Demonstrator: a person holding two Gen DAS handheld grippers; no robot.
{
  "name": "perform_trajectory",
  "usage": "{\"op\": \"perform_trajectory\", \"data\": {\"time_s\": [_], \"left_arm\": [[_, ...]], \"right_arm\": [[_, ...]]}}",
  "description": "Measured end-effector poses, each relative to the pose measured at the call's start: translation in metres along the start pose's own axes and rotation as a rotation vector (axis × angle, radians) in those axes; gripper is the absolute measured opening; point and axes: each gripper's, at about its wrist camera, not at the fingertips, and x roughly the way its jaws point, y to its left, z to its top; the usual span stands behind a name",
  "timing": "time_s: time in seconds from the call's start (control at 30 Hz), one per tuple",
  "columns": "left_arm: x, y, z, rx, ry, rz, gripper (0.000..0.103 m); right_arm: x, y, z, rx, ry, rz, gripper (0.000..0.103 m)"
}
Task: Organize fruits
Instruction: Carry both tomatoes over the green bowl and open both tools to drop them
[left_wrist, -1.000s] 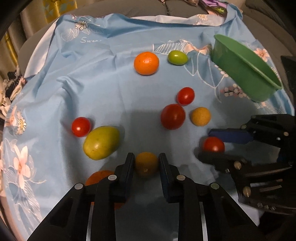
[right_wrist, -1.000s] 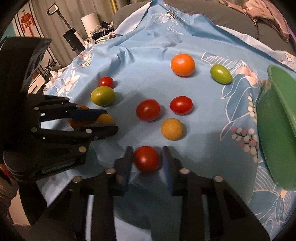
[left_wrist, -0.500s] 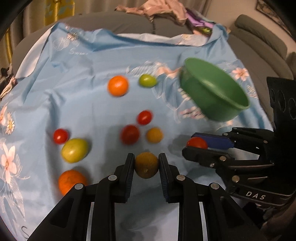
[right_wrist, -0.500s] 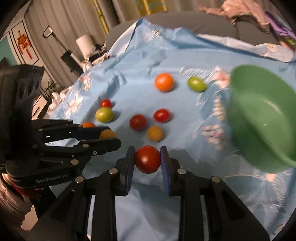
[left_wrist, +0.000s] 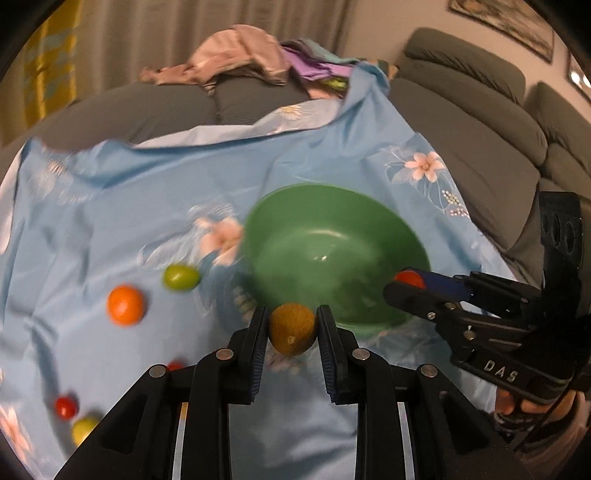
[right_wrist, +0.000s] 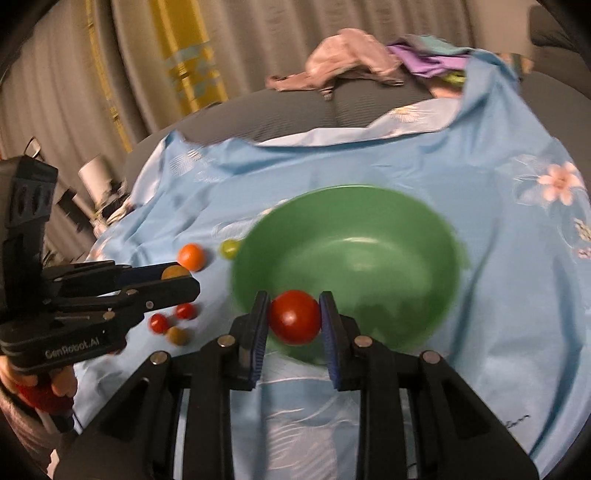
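My left gripper (left_wrist: 291, 330) is shut on a yellow-brown fruit (left_wrist: 291, 328) and holds it just short of the near rim of the green bowl (left_wrist: 332, 243). My right gripper (right_wrist: 294, 317) is shut on a red tomato (right_wrist: 294, 316) over the bowl's (right_wrist: 354, 258) near rim. In the left wrist view the right gripper (left_wrist: 410, 282) shows with the tomato (left_wrist: 408, 276) at the bowl's right edge. In the right wrist view the left gripper (right_wrist: 177, 277) shows left of the bowl. The bowl looks empty.
On the blue flowered cloth (left_wrist: 129, 206) lie an orange (left_wrist: 125, 304), a green fruit (left_wrist: 181, 277), small red tomatoes (left_wrist: 65, 406) and a yellow-green fruit (left_wrist: 83, 430). A pile of clothes (left_wrist: 236, 55) lies behind on the grey sofa (left_wrist: 461, 122).
Both grippers have lifted their fruits off the cloth and carried them toward the green bowl, which now fills the middle of both views. The other fruits have dropped back to the left.
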Motion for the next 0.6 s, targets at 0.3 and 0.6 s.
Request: {"op": "perform_trajectory", "data": {"time_s": [0.3,0.6], "left_arm": [[0.05,-0.032,0.026,0.085,0.062,0.025,0.026],[0.066,-0.034,0.018,0.096,0.107,0.048,0.026]], "right_arm": [[0.009,-0.029,0.0,0.022,0.002,-0.065,0.028],[0.016,-0.033,-0.006,0.034,0.021,-0.074,0.031]]}}
